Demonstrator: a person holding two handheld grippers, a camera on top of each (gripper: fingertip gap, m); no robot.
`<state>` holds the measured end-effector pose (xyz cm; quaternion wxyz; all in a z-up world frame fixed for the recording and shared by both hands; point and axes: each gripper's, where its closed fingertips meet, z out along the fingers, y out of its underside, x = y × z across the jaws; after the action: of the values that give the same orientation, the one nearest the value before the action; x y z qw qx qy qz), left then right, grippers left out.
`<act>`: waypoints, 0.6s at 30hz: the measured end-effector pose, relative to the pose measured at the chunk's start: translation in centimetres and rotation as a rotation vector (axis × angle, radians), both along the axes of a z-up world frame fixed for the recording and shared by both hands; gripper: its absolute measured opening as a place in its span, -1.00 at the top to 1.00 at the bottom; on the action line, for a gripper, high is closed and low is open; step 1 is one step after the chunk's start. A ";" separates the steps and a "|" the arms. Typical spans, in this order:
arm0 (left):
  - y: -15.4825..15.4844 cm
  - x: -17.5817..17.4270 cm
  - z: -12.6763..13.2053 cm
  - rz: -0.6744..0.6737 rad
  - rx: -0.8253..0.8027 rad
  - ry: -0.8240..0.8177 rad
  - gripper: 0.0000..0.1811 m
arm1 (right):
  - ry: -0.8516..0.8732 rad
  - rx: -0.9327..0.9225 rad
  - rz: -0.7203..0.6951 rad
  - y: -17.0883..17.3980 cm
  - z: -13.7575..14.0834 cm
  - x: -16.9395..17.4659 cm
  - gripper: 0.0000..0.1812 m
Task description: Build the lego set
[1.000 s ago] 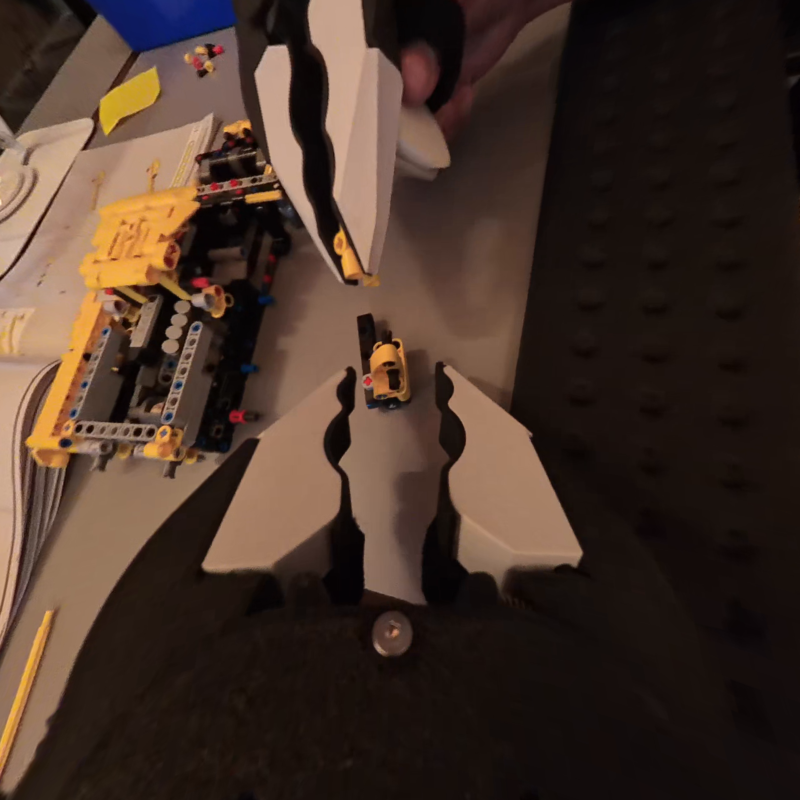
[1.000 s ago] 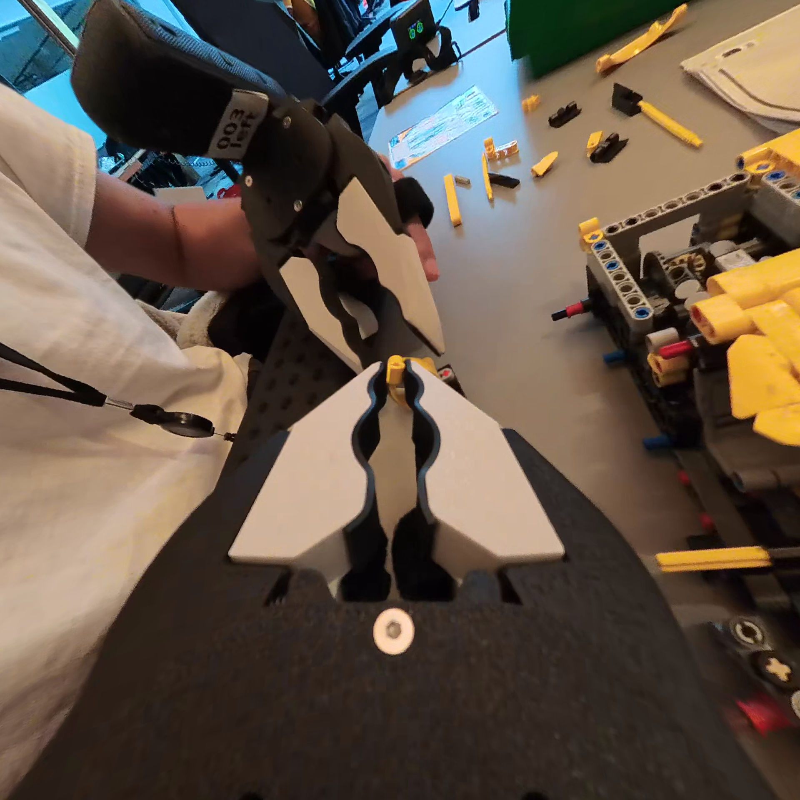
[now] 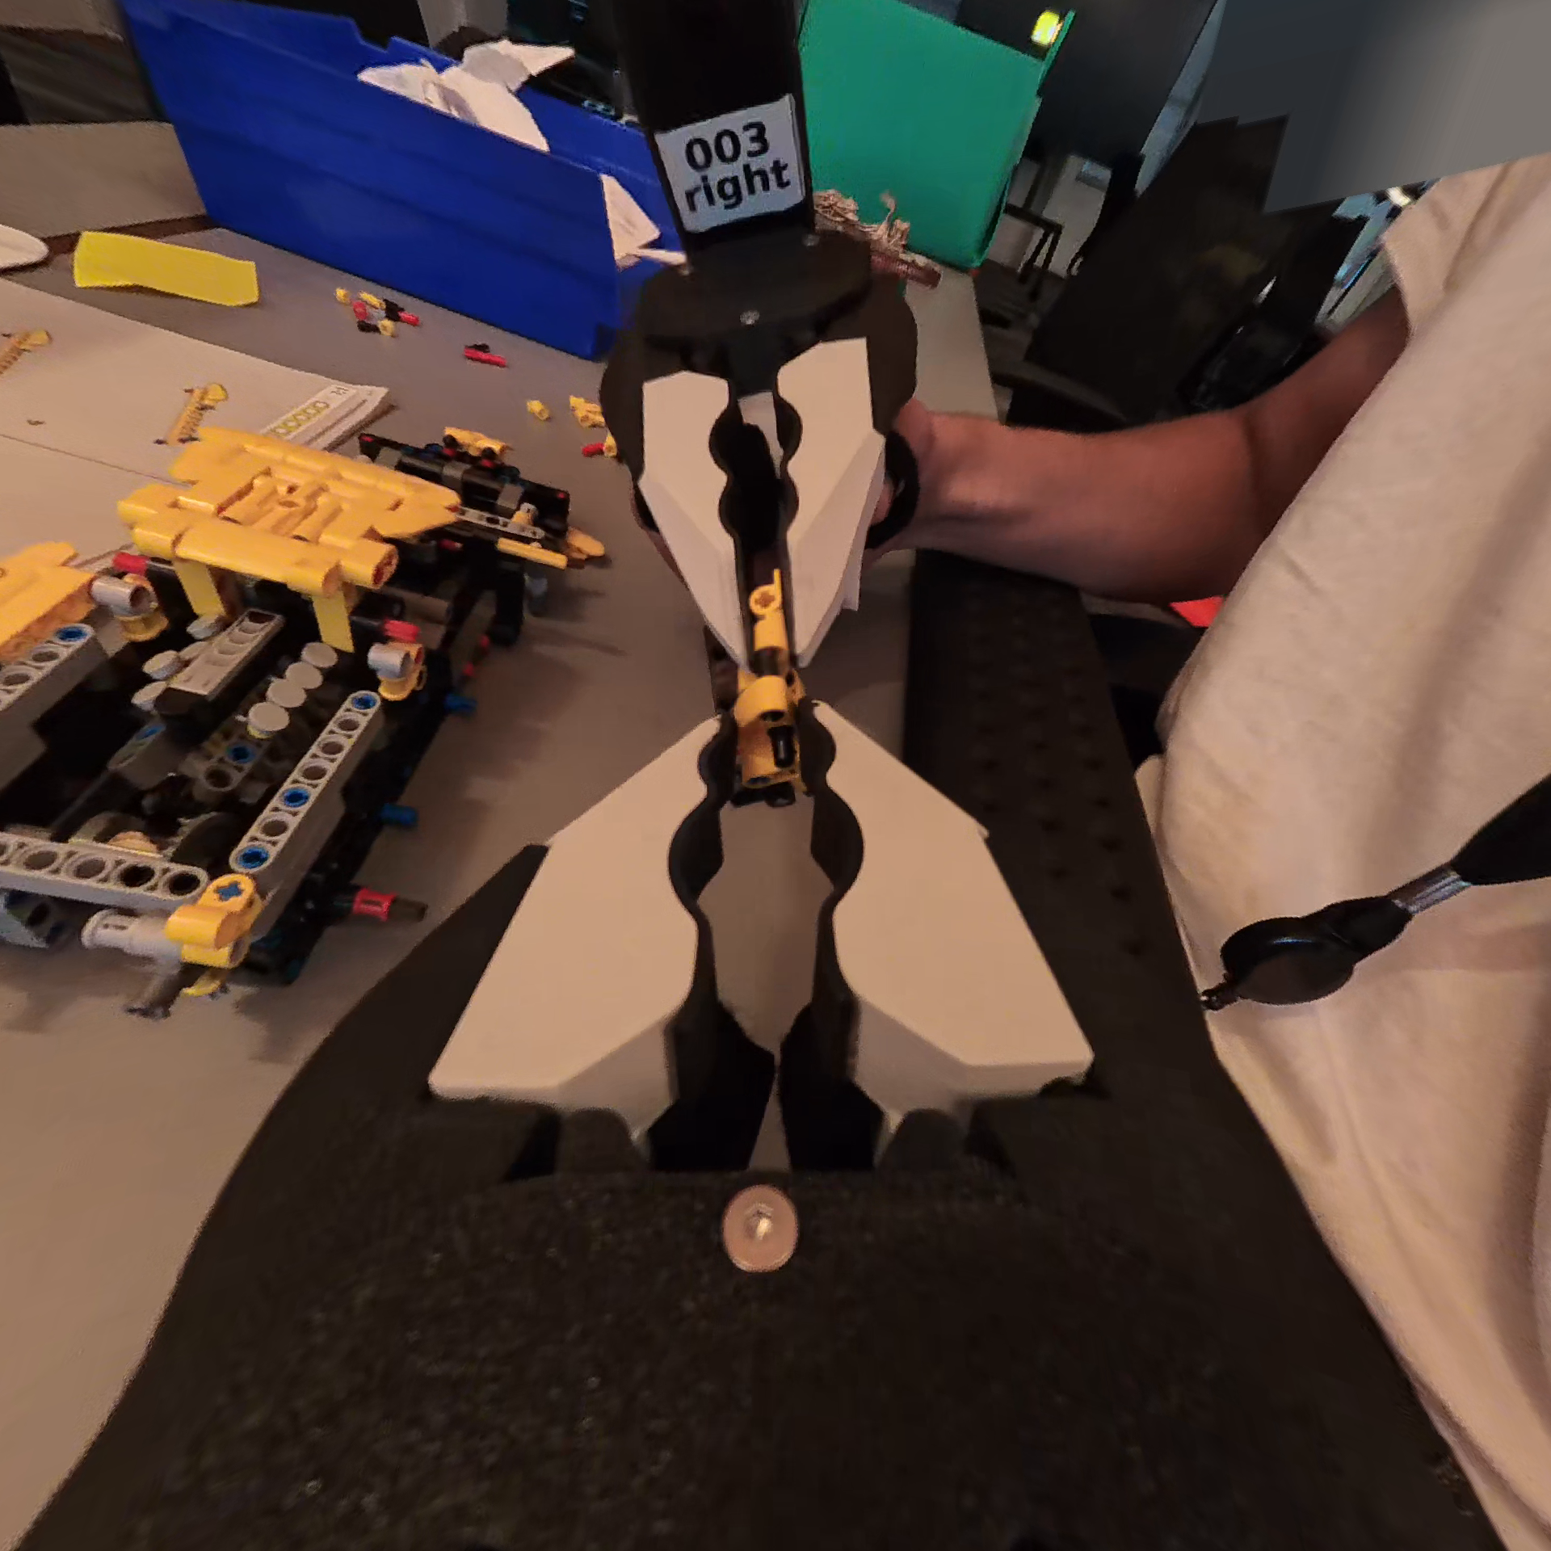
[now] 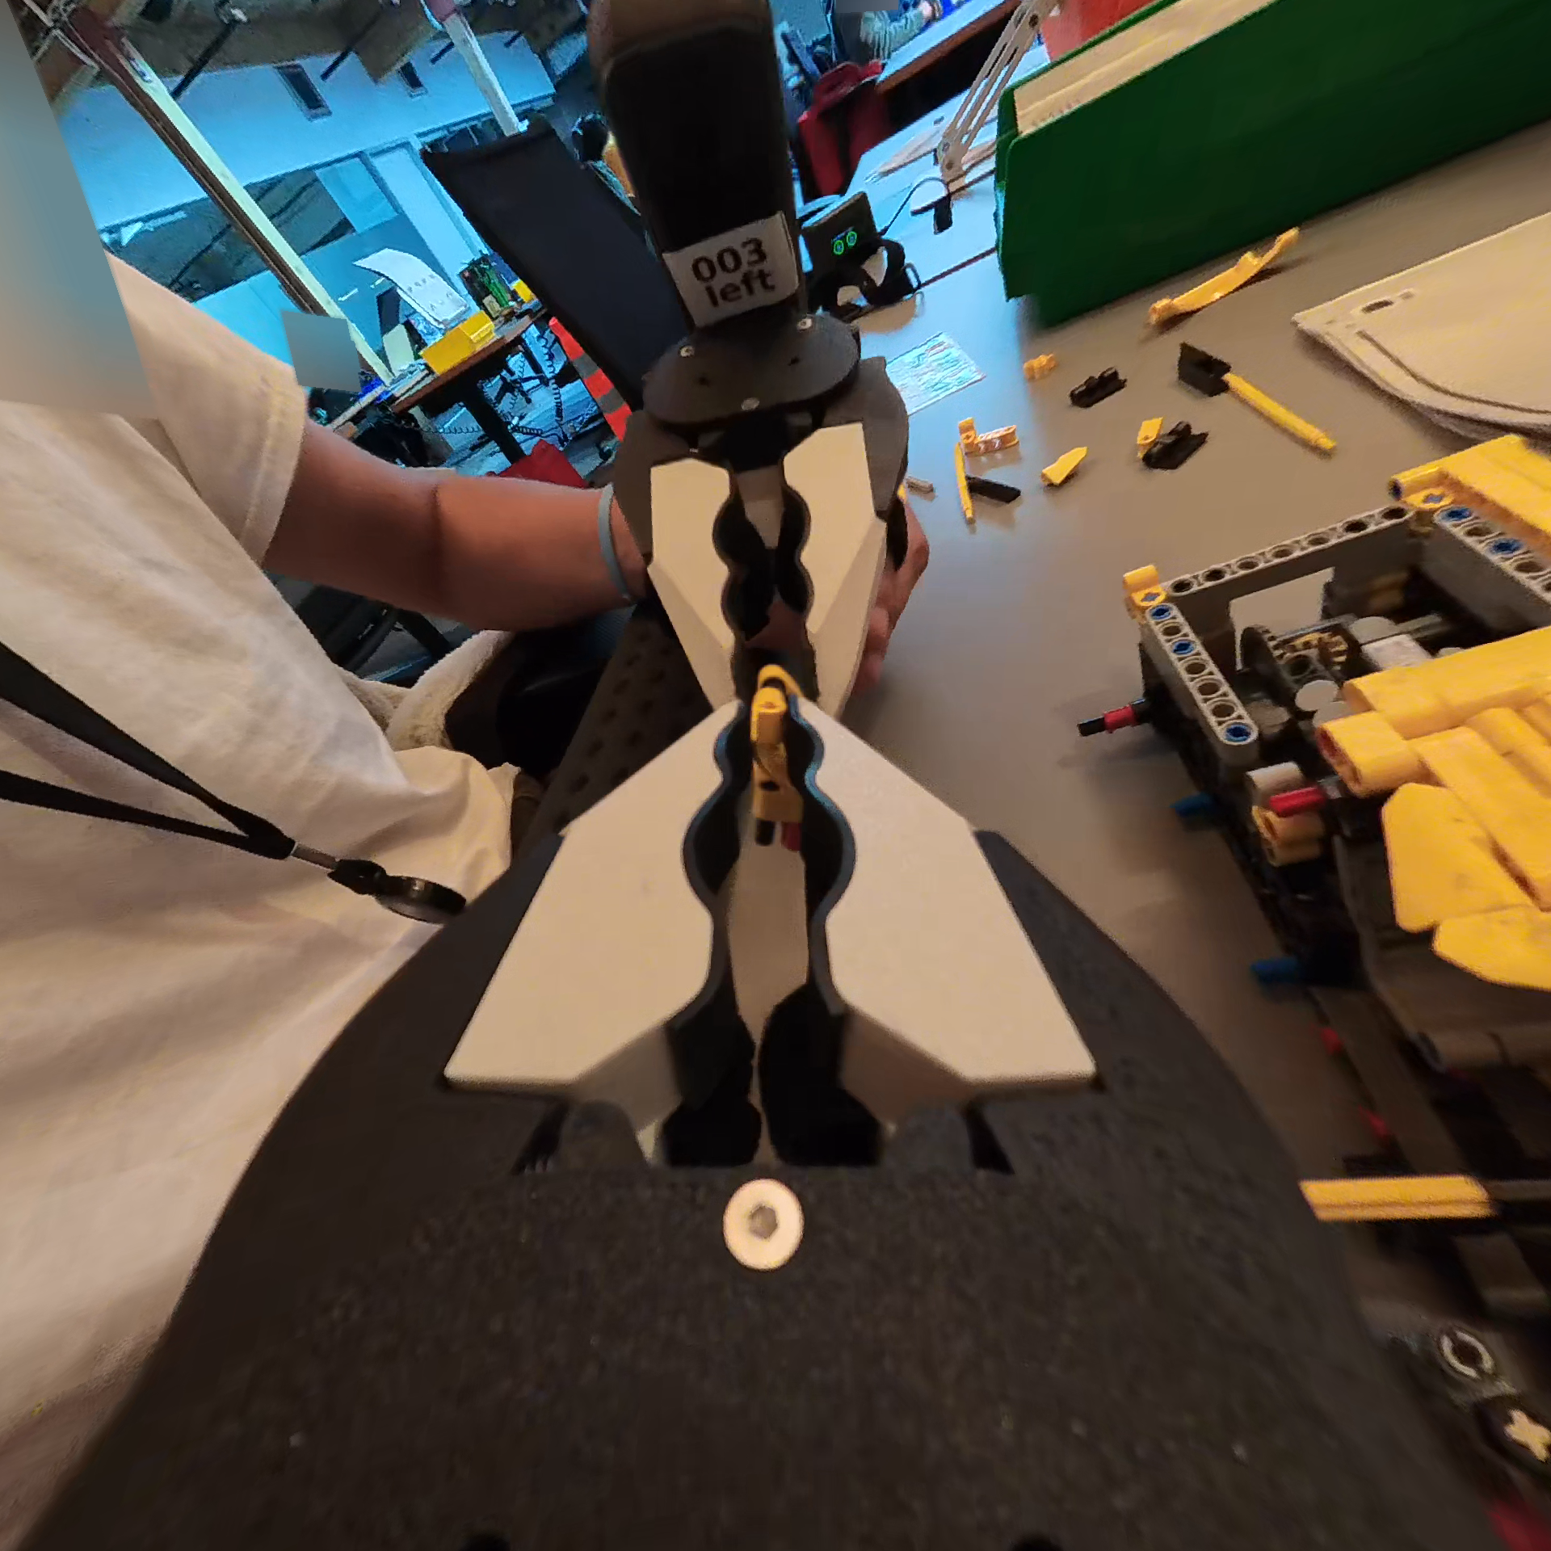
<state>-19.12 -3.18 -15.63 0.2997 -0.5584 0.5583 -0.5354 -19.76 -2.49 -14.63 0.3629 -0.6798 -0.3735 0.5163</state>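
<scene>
Nearest to us, in the left wrist view, our left tongs point(image 3: 759, 738) pinch a small yellow and black lego sub-assembly point(image 3: 765, 738) between their white fingertips point(image 3: 671, 780), lifted above the grey desk point(image 3: 537, 755). Tip to tip with them, our right tongs point(image 3: 765, 650) come in from the far side and are pressed onto a small yellow lego connector piece point(image 3: 768, 617), which touches the top of the sub-assembly. The right wrist view shows the same meeting from the other side: the right tongs point(image 4: 770, 713) grip the yellow connector piece point(image 4: 770, 755) near their tips, and the left tongs point(image 4: 776, 676) sit just beyond it, so that we cannot tell there how they hold their part. To the left in the left wrist view, well apart from the tongs, the large yellow, grey and black lego vehicle build point(image 3: 252, 671) rests on the desk. Past it lie loose small yellow, red and black lego pieces point(image 3: 378, 306) and a flat yellow sheet point(image 3: 164, 268). Farthest back stand a blue plastic bin point(image 3: 378, 185) with crumpled white paper in it and a green plastic bin point(image 3: 915, 143). At the right edge, a person's white shirt point(image 3: 1385, 671) fills the view.
</scene>
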 end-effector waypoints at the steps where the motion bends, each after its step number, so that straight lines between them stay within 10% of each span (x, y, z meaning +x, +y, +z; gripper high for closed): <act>1: 0.0 0.0 0.0 -0.008 -0.024 -0.001 0.84 | 0.004 -0.007 0.004 0.0 0.0 0.0 0.94; 18: -0.2 0.1 -2.2 -0.009 0.160 0.132 0.85 | -0.148 0.025 0.076 -0.3 -2.1 -0.3 0.93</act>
<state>-19.05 -3.42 -17.83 0.3036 -0.5642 0.6204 -0.4524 -20.10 -2.78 -16.76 0.3230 -0.6970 -0.4312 0.4733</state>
